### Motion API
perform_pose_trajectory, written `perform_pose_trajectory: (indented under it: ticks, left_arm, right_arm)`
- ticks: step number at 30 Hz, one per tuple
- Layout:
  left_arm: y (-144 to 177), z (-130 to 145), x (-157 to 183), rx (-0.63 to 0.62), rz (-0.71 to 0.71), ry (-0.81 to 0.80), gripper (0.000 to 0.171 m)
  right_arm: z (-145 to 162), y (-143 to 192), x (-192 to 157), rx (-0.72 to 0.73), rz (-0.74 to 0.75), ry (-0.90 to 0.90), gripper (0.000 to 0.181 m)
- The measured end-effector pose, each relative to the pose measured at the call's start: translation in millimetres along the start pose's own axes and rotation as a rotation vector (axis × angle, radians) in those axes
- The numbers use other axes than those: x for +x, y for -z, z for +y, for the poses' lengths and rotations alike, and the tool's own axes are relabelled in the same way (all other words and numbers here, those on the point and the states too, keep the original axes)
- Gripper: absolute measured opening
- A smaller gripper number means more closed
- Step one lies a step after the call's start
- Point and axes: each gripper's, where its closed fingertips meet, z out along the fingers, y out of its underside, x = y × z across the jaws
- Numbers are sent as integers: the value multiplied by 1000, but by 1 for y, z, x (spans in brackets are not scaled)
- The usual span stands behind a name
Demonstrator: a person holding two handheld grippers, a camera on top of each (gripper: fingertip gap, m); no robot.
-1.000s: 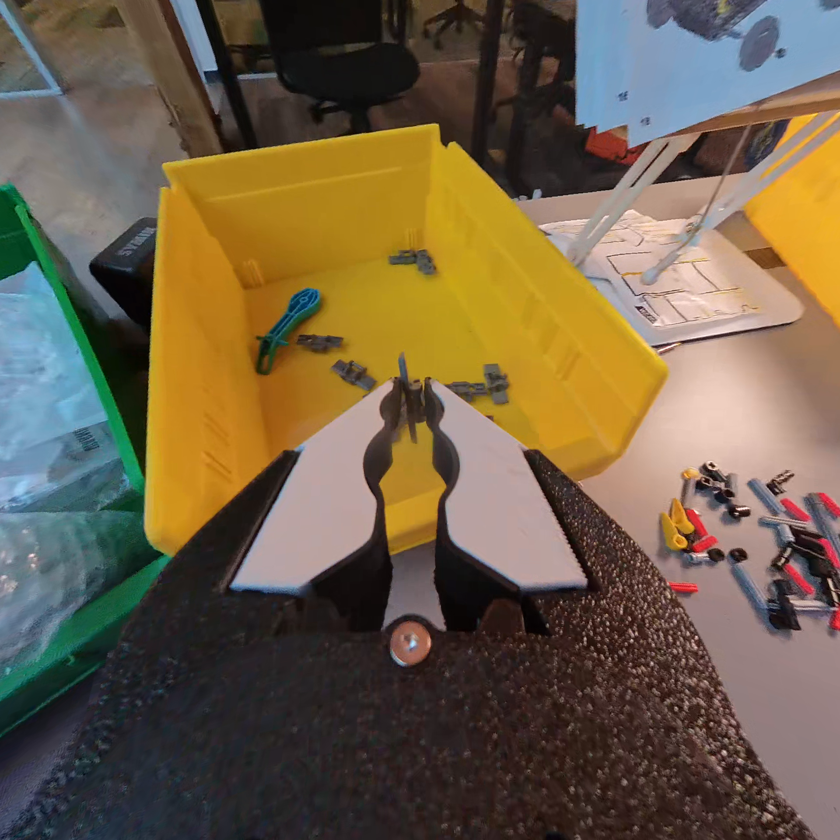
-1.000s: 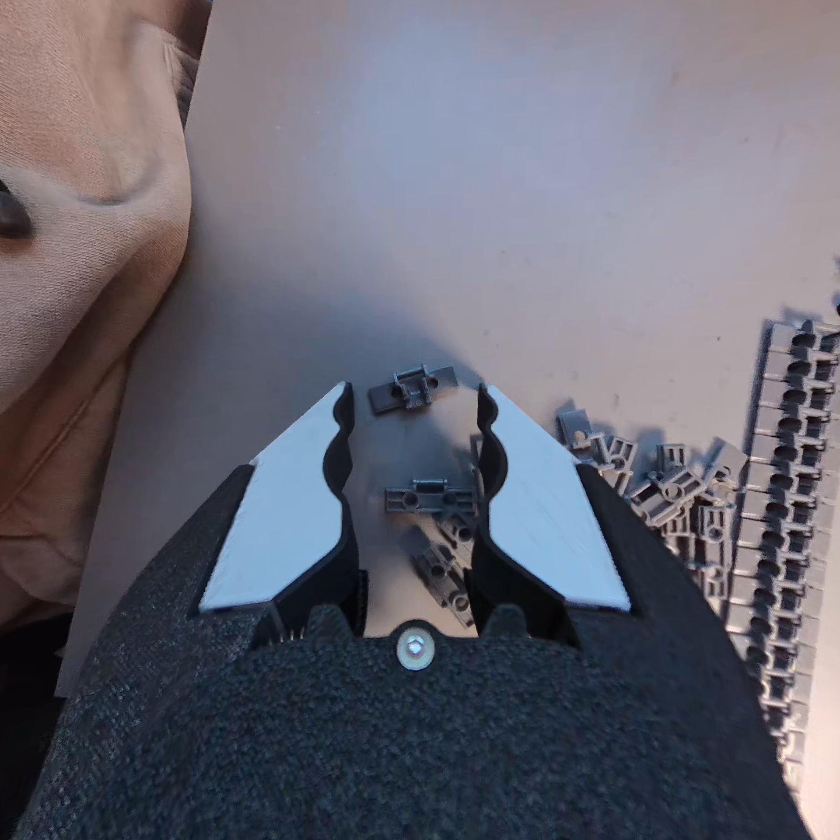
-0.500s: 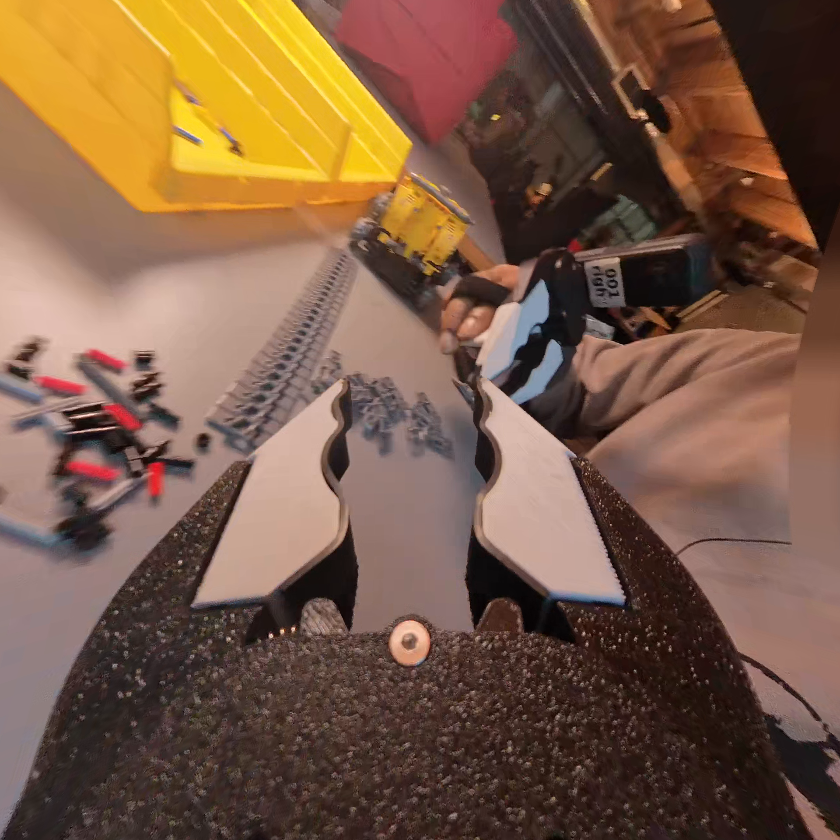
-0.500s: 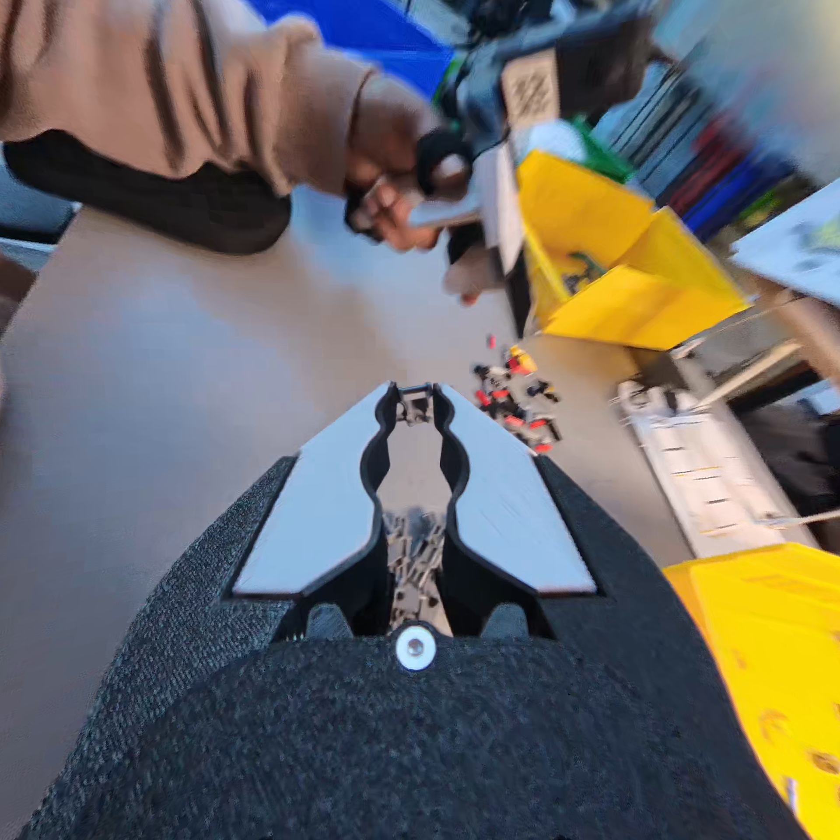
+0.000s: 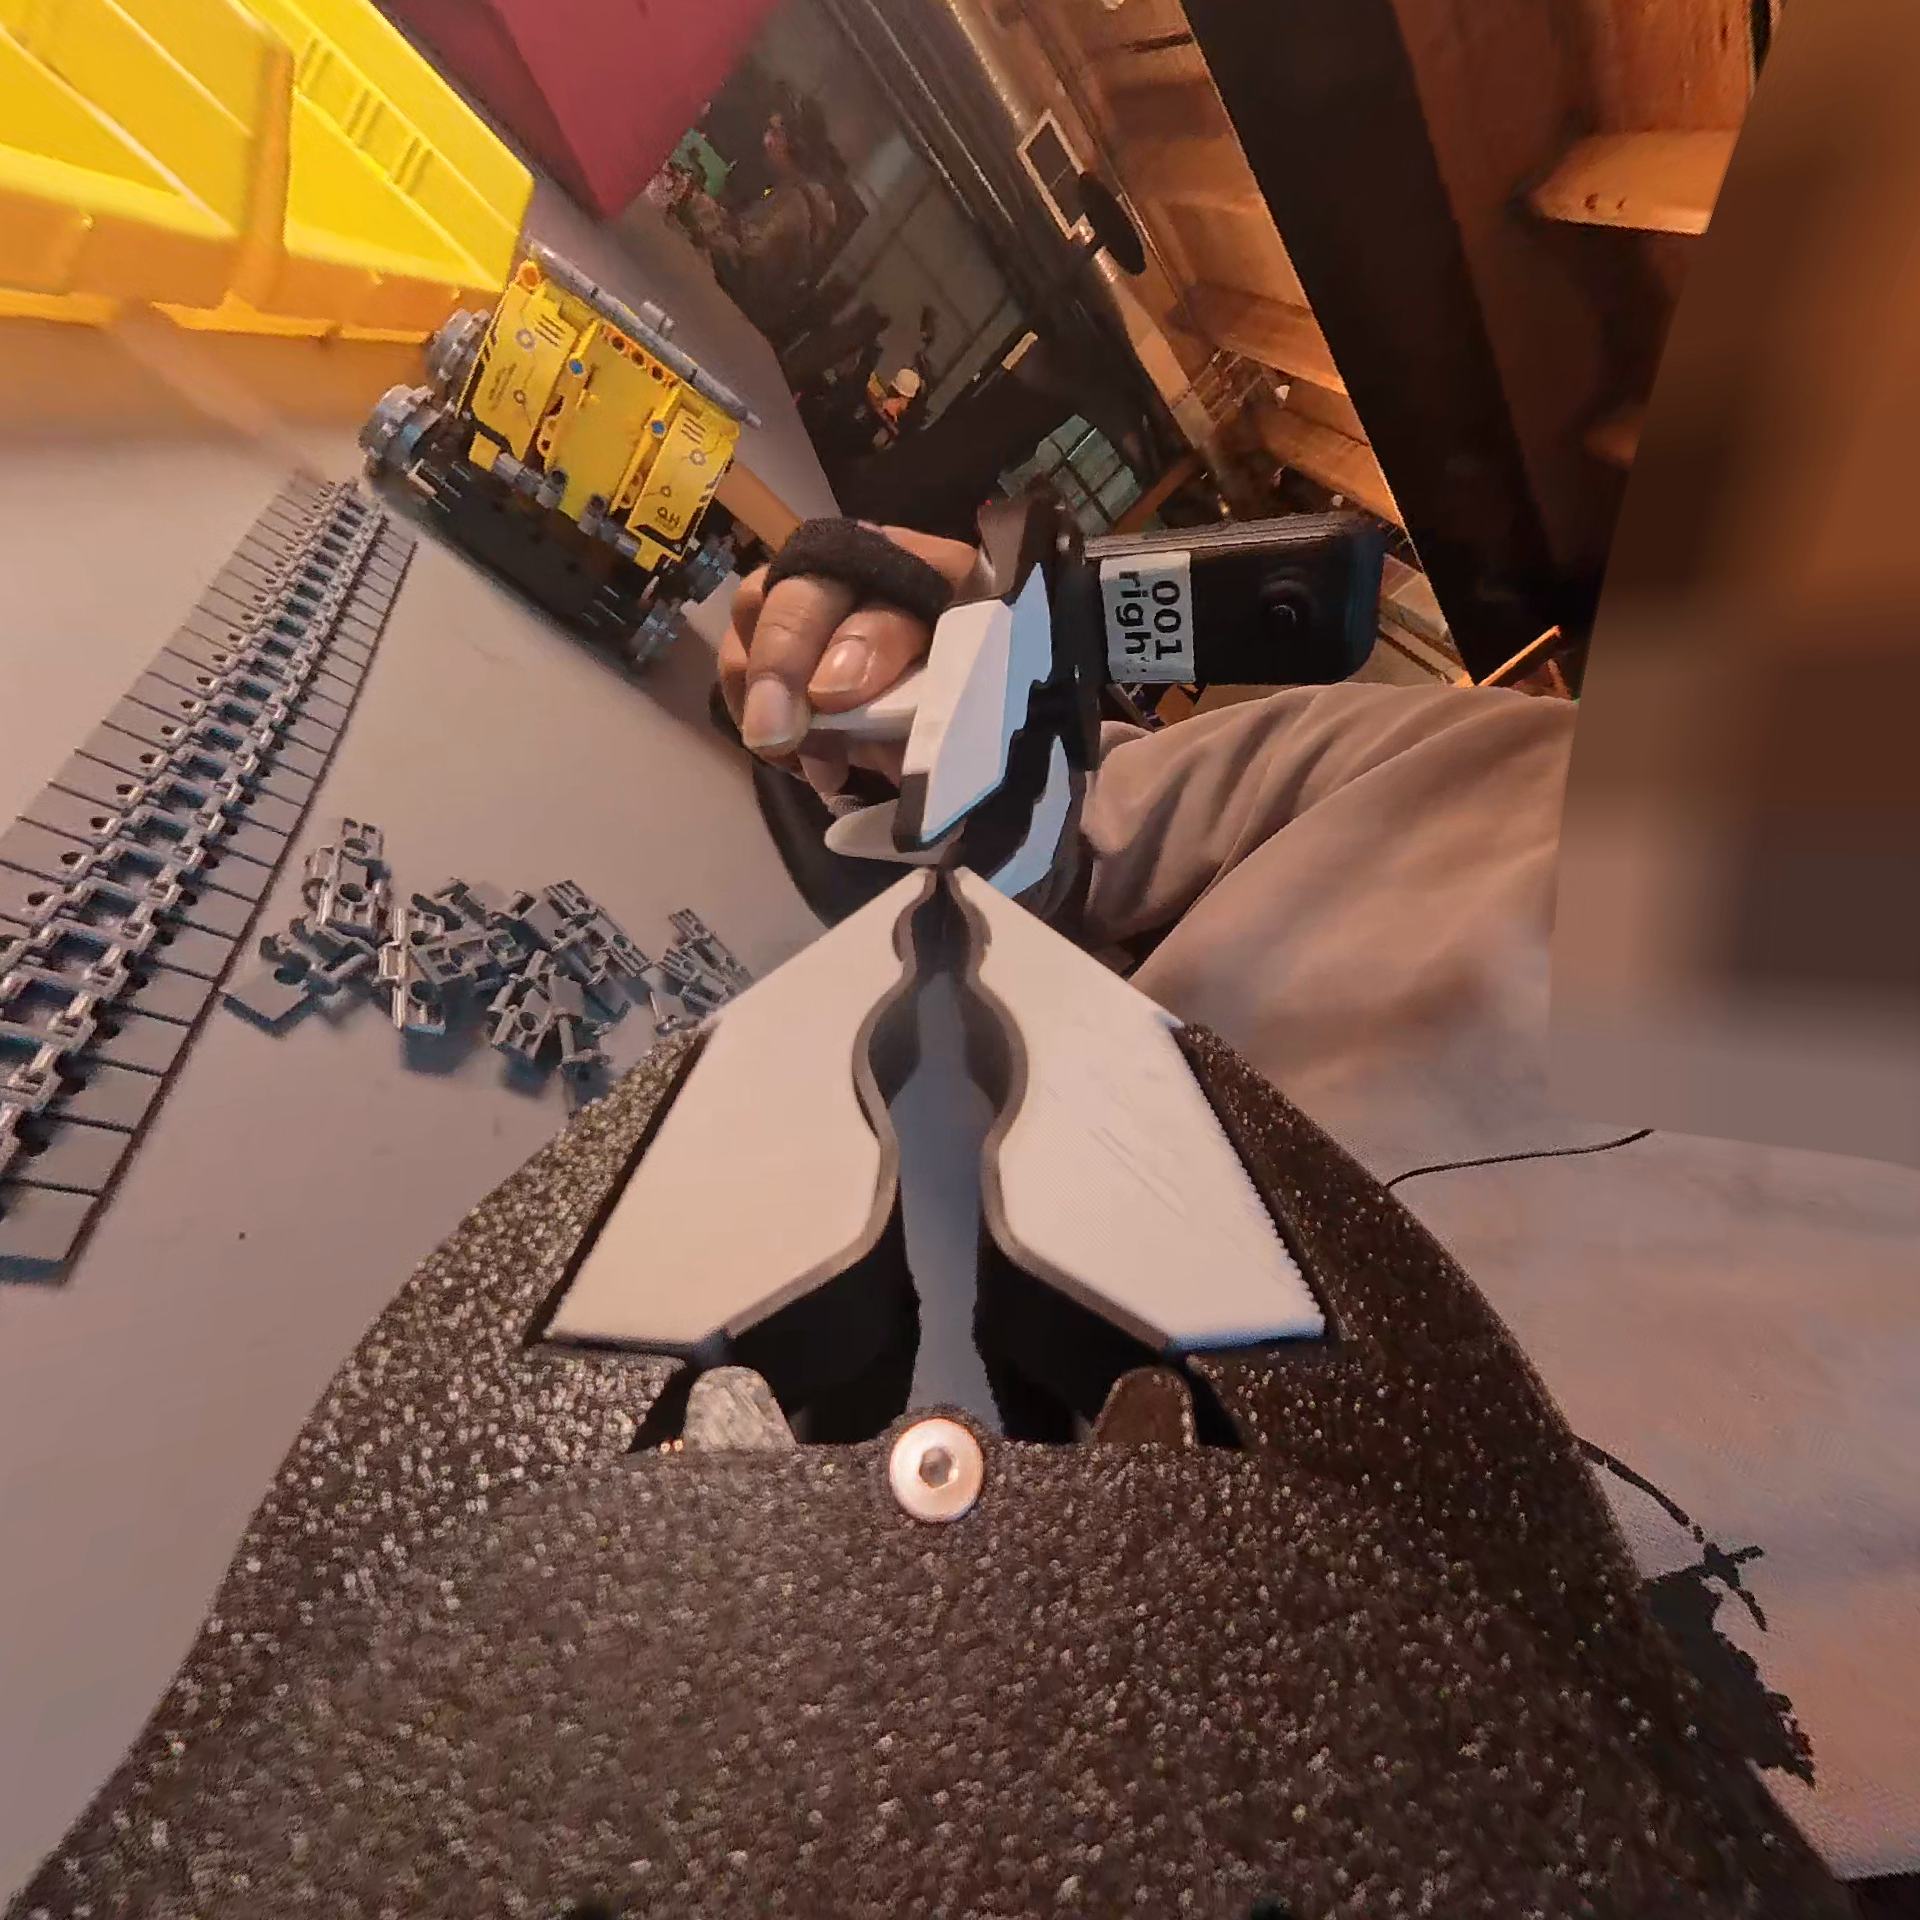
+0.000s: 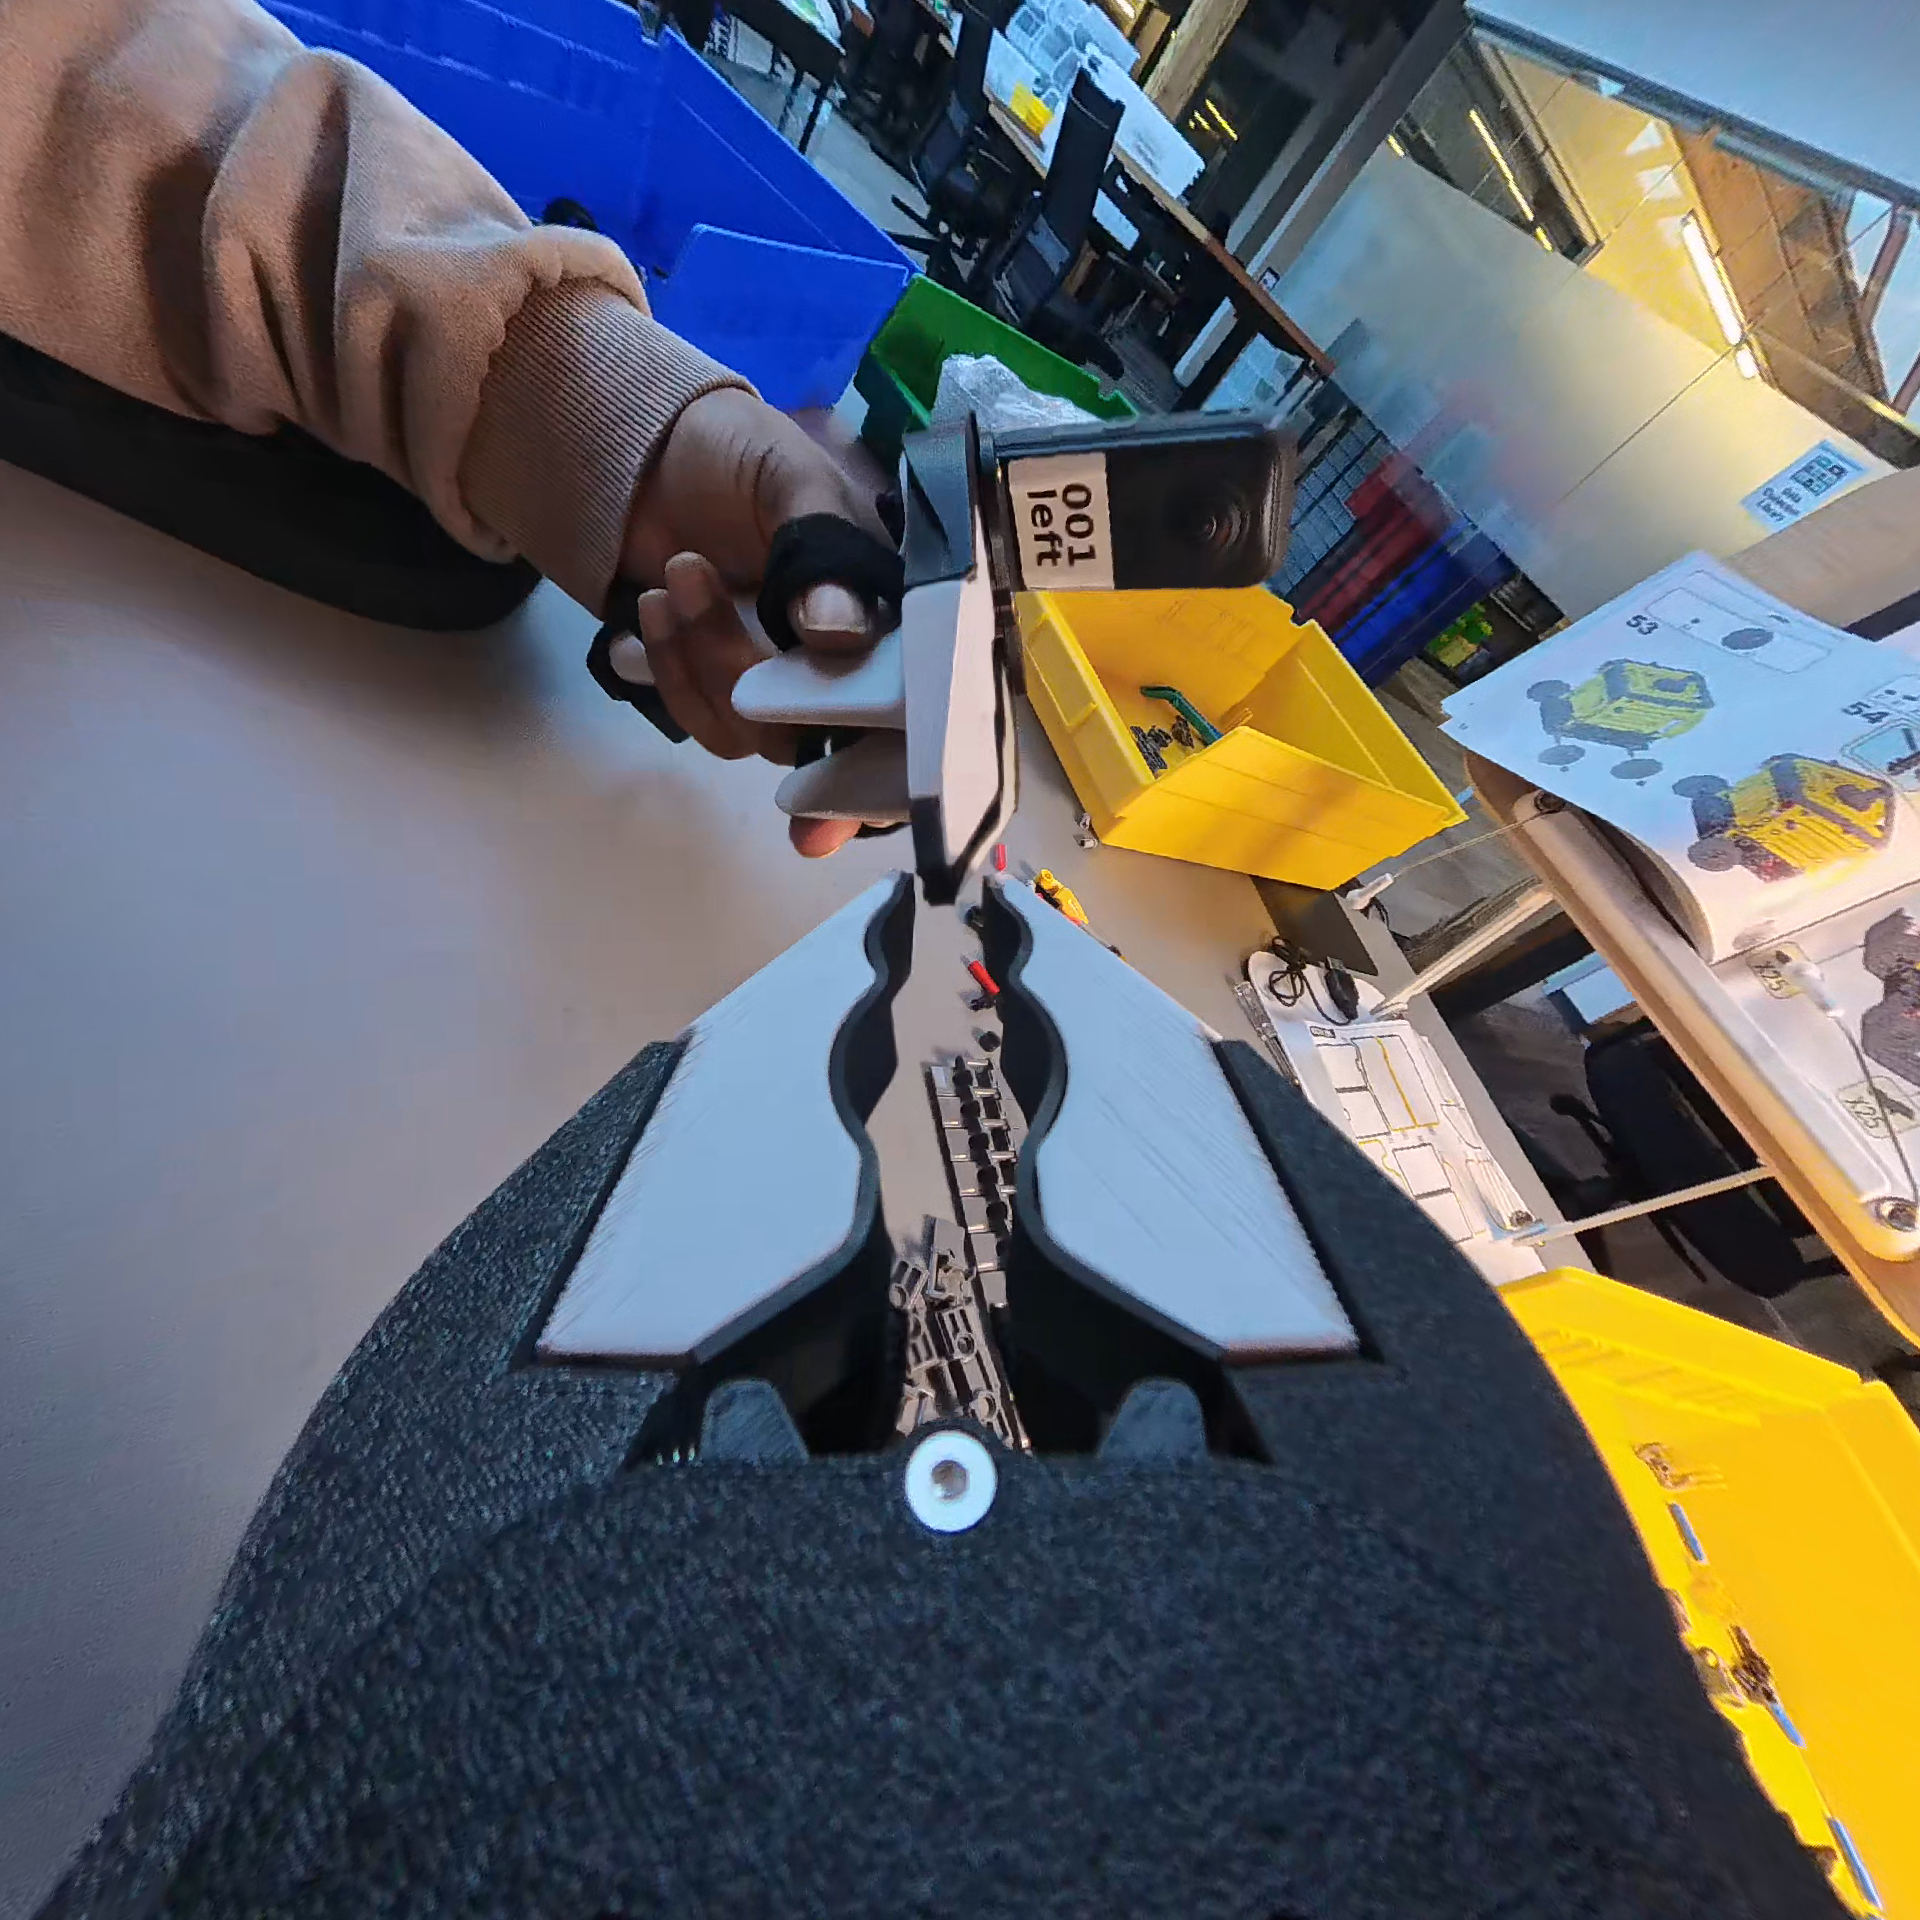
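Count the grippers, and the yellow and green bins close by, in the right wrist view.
Grippers: 2 (left gripper, right gripper)
Yellow bins: 2
Green bins: 1
Total: 5

Grey table — office chairs and timber beams beyond.

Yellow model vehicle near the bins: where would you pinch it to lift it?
Probably the yellow model vehicle is best taken across its boxy body, from above, one finger on each long flat side. It stands upright on the table; the knobbly grey hubs low down look like poorer holds.
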Motion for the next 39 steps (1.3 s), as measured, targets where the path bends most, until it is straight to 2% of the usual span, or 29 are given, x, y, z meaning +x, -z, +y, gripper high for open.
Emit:
perform_pose_trajectory:
  ticks: [2,8,11,13,14,15,17,19,21,22,25,28,31,33,36,37,39]
  left_arm:
    - [3,-2,-7,-2,-70,-38,0]
    - [15,-3,-21,-2,-147,-42,0]
    - [15,3,-33,-42,-222,-64,0]
    - [15,21,-55,-165,-376,-130,0]
    - [15,32,-68,-239,-459,-171,5]
    - [13,41,-76,-298,-513,-200,19]
    - [3,56,-85,-380,-563,-238,35]
    - [-3,67,-93,-464,-616,-303,42]
    - [-4,75,-101,-547,-677,-388,37]
    - [-4,77,-101,-587,-684,-440,21]
    - [8,68,-103,-624,-747,-517,20]
    - [51,19,-104,-468,-887,-536,20]
    - [136,-49,-108,-254,-1186,-592,20]
    - [198,-79,-114,-163,-1386,-581,20]
    - [271,-91,-130,-96,-1604,-484,21]
    - [285,-90,-134,-78,-1643,-456,21]
    - [293,-88,-136,-27,-1646,-422,30]
  right_arm:
    - [0,1,2,6,7,-6,10]
    - [2,8,12,22,14,-82,16]
    - [6,9,16,17,19,-111,17]
    - [10,11,25,12,51,-139,20]
    - [13,12,32,8,77,-160,23]
    - [17,14,40,1,107,-187,26]
    - [28,18,56,-21,159,-252,34]
    - [38,23,66,-36,184,-303,37]
    - [47,27,74,-53,212,-332,37]
    - [52,29,76,-66,215,-339,37]
    - [62,34,77,-106,199,-336,37]
    - [78,40,46,-236,-27,-333,37]
    - [102,54,6,-385,-237,-349,39]
    - [117,59,-9,-465,-299,-355,44]
    - [124,58,-24,-514,-366,-397,52]
    - [126,57,-27,-529,-374,-407,56]
    - [130,53,-31,-547,-377,-423,61]
